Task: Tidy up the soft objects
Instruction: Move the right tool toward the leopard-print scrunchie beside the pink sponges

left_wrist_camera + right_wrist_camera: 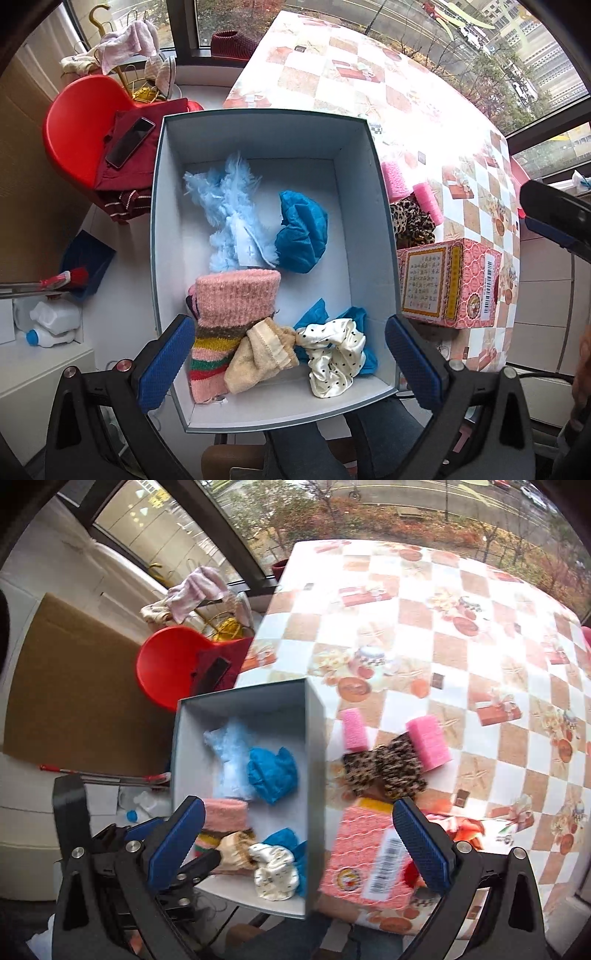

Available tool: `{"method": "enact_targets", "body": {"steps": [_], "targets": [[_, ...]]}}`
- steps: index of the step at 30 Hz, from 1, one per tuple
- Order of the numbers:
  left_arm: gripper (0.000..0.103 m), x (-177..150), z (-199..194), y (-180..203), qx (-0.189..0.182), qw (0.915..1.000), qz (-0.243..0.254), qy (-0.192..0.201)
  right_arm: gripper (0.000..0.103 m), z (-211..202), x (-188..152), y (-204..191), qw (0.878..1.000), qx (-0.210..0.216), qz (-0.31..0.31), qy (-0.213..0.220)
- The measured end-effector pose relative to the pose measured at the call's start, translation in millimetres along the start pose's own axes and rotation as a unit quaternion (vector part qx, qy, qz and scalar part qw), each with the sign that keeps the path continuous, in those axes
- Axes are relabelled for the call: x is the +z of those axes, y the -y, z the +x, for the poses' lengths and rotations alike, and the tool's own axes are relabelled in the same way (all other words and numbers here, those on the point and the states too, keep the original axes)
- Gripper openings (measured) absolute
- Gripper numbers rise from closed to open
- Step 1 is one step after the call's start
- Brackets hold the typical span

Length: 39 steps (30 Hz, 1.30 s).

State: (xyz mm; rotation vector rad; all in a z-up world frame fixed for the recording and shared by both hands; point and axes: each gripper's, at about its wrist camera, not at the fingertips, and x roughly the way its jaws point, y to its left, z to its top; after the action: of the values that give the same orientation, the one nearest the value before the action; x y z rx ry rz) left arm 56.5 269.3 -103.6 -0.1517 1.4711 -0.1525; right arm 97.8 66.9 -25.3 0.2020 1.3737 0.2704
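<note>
A grey box (266, 115) with a white inside stands at the table's edge. It holds a light blue feathery piece (229, 206), a blue cover (303, 232), a pink striped sock (229, 306), a beige sock (262, 350) and a white dotted scrunchie (332, 354). My left gripper (290, 363) hangs open above the box's near end with nothing between its pads. My right gripper (299, 849) is open and empty, straddling the box wall (314, 716) and a pink patterned carton (369, 856). A leopard scrunchie (388, 771) and two pink foam blocks (430, 744) lie on the table beyond.
The checked tablecloth (369, 74) stretches toward the windows. A red chair (77, 129) left of the box carries dark red cloth and a phone (129, 142). White bottles (51, 325) sit on the floor at the left. A person's legs (369, 435) show below the box.
</note>
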Motion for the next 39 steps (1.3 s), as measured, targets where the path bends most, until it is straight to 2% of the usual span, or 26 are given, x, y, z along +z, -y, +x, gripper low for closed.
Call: {"method": "enact_targets", "body": {"steps": [5, 9, 14, 19, 22, 26, 30, 32, 35, 37, 39], "targets": [[0.103, 3, -10, 23, 0.0, 1.0, -0.004, -0.002, 0.103, 26, 19, 65, 0.996, -0.074, 0.033, -0.046], [0.103, 6, -14, 33, 0.0, 0.9999, -0.01, -0.007, 0.102, 63, 26, 101, 0.992, -0.08, 0.038, -0.092], [0.103, 16, -21, 44, -0.012, 0.9997, -0.021, -0.001, 0.102, 114, 37, 110, 0.988, -0.05, 0.012, -0.147], [0.103, 40, -24, 67, -0.035, 0.9992, -0.017, 0.007, 0.102, 163, 42, 103, 0.975, -0.092, -0.065, -0.19], [0.103, 57, -18, 83, -0.045, 0.9989, -0.013, 0.002, 0.102, 178, 39, 106, 0.967, -0.138, -0.097, -0.192], [0.103, 80, -3, 110, -0.05, 0.9987, 0.005, -0.013, 0.102, 178, 38, 127, 0.968, -0.146, -0.083, -0.187], [0.103, 94, 11, 136, -0.046, 0.9982, 0.03, -0.023, 0.102, 167, 41, 165, 0.973, -0.146, -0.04, -0.175], [0.103, 99, 20, 146, -0.047, 0.9977, 0.037, -0.032, 0.102, 161, 43, 190, 0.968, -0.181, -0.024, -0.171], [0.103, 106, 34, 157, -0.046, 0.9969, 0.042, -0.048, 0.102, 150, 41, 236, 0.967, -0.193, 0.026, -0.167], [0.103, 109, 41, 161, -0.044, 0.9966, 0.04, -0.058, 0.102, 134, 40, 263, 0.965, -0.204, 0.064, -0.148], [0.103, 114, 44, 162, -0.047, 0.9964, 0.034, -0.062, 0.102, 115, 37, 283, 0.972, -0.165, 0.106, -0.126]]}}
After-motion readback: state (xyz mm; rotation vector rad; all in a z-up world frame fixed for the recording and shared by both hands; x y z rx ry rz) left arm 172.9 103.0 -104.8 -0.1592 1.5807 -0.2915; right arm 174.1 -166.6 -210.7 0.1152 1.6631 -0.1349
